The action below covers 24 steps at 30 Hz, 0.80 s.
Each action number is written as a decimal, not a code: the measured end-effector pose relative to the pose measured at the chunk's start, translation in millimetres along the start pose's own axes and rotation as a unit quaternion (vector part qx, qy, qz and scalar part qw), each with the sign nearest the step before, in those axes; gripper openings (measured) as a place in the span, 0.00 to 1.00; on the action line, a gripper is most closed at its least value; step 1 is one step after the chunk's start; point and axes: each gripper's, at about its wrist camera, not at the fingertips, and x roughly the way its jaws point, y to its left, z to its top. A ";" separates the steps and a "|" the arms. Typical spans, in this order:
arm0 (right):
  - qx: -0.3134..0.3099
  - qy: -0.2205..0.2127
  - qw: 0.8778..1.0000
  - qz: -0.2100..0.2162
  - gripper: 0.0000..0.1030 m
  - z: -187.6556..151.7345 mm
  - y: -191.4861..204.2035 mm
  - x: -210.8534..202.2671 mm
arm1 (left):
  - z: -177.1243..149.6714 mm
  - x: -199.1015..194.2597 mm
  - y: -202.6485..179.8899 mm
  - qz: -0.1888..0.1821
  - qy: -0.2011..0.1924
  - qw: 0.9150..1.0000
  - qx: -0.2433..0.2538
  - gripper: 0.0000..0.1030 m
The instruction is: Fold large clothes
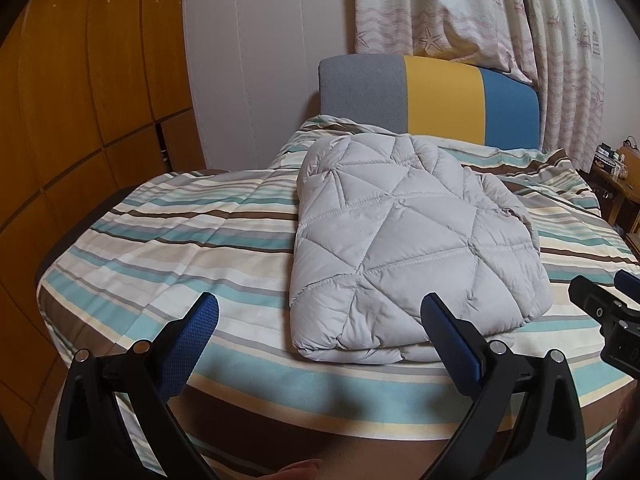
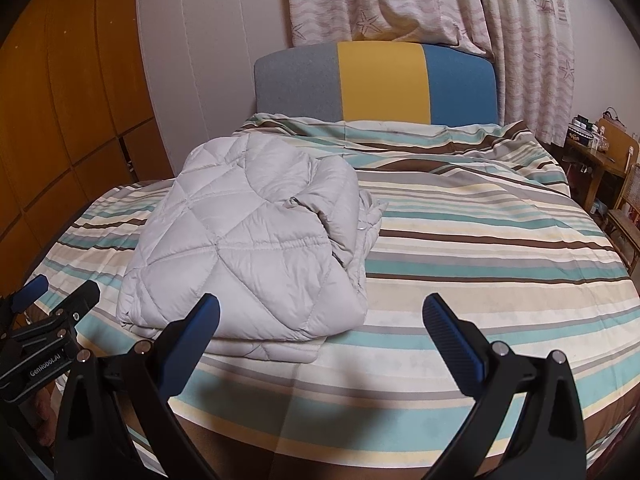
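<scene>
Your left gripper [image 1: 320,316] spread wide, gripping nothing; folded jacket [image 1: 404,248] on bed [image 1: 160,240] just ahead, between its jaws. Your right gripper [image 2: 320,316] also spread, empty; jacket [image 2: 248,248] ahead-left, possibly brushing left finger.

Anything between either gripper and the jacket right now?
Nothing visible. The folded jacket lies alone on the striped bed, and only bare cover separates it from the open left gripper and the open right gripper.
</scene>
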 end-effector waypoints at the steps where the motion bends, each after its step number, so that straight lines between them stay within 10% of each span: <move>1: 0.000 0.001 1.000 0.000 0.98 -0.2 -0.2 0.3 | 0.0 0.3 0.2 -0.001 0.000 1.000 -0.001 0.97; 24: 0.002 0.008 1.000 0.001 0.98 -3.2 -1.1 3.7 | -4.6 5.4 -1.7 -0.003 0.005 1.000 -0.005 0.97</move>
